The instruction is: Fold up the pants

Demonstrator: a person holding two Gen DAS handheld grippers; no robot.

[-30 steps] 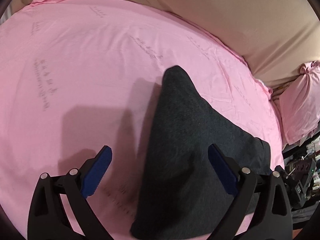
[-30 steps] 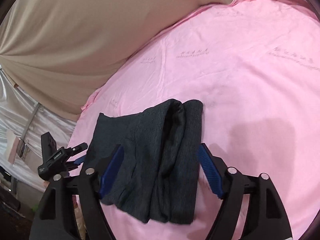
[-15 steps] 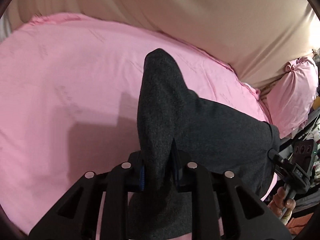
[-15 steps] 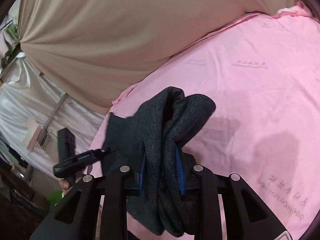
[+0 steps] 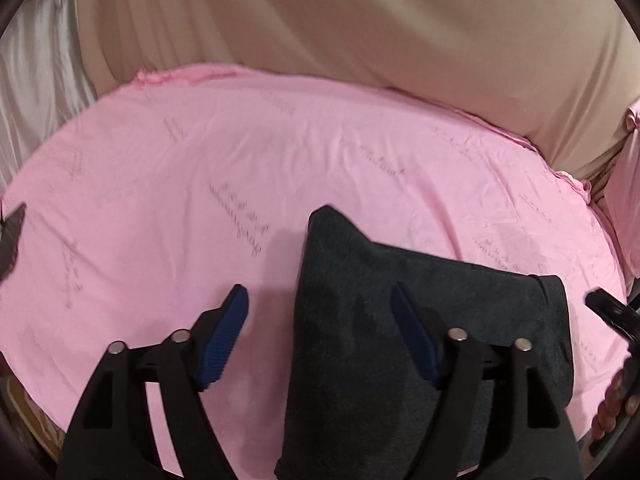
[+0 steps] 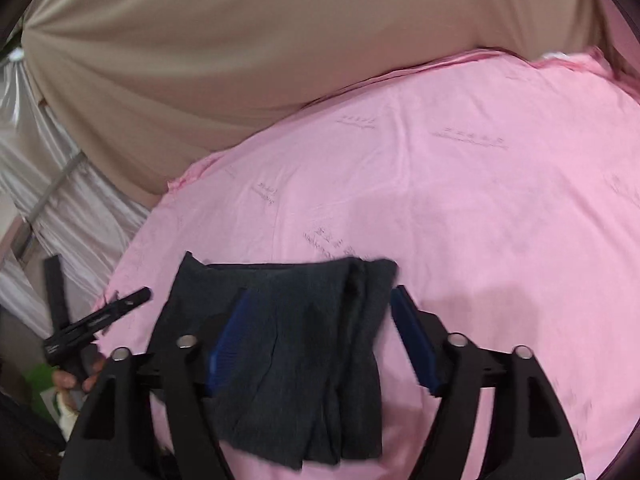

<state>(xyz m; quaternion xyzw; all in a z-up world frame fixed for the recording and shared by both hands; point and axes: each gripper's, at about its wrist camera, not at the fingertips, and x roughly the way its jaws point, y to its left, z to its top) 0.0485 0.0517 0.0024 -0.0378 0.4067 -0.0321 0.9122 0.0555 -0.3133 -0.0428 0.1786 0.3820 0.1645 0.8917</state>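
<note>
Pants: the dark grey knit pants (image 5: 384, 340) lie folded into a compact bundle on the pink sheet (image 5: 200, 184), near its front edge.
Left gripper: the left gripper (image 5: 320, 320) has its jaws spread wide, gripping nothing; its right blue pad (image 5: 412, 336) hangs over the fabric, the other over bare sheet.
Right gripper: the right gripper (image 6: 316, 320) is likewise released, jaws straddling the stacked layers at the bundle's far edge (image 6: 360, 276).
Step in hand: letting go and checking the fold, as I judge it (the bundle looks close to finished).
Doing it well: lift both tools straight up so no pad drags a layer loose; the edges in the right wrist view look slightly uneven, so a light press along that side would square them.
Risk: the knit looks soft and may spring open.
Backdrop: a beige drape (image 6: 240, 60) hangs behind the bed.
</note>
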